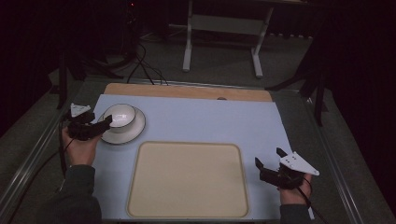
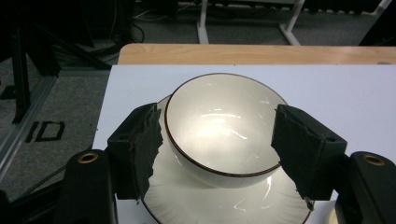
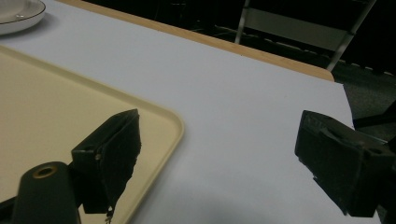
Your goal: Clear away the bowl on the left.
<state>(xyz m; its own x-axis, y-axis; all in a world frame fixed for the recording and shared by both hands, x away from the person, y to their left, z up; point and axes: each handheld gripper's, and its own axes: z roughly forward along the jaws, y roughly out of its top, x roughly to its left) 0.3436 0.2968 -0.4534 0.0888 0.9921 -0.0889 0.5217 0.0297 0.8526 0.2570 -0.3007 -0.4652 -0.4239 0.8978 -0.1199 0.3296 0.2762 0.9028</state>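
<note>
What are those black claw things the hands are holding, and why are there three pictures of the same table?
A person sits at a table and holds a grabbing tool in each hand. Each tool has two black jaws that can pinch things. One camera looks down from above. There you see the left gripper and the right gripper. The other two cameras ride on the tools and look out between the jaws. On the pale blue mat are a white bowl standing on a white plate, and a big cream tray with nothing on it. The left gripper's jaws are open on either side of the bowl, not squeezing it yet. The right gripper is open too, holding nothing, beside the tray.
</note>
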